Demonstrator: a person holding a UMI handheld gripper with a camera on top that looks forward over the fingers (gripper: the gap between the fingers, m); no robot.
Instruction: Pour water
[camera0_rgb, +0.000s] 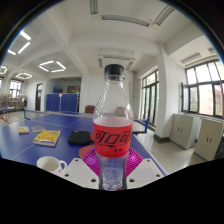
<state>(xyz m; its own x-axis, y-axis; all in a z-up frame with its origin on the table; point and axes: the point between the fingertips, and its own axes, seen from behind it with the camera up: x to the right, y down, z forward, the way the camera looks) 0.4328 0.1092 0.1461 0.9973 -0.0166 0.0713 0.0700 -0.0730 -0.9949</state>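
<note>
A clear plastic bottle (112, 125) with a red label and a clear cap stands upright between my fingers, held up above the blue table (25, 145). My gripper (112, 166) is shut on the bottle, with the pink pads pressing on its lower body from both sides. A white cup (50, 165) sits on the table to the left of the fingers. The water level in the bottle is hard to tell.
A dark flat object (79, 137) lies on the blue table beyond the cup, and small items (23, 130) lie farther left. White cabinets (185, 130) stand at the right under large windows. Blue lockers (62, 102) line the far wall.
</note>
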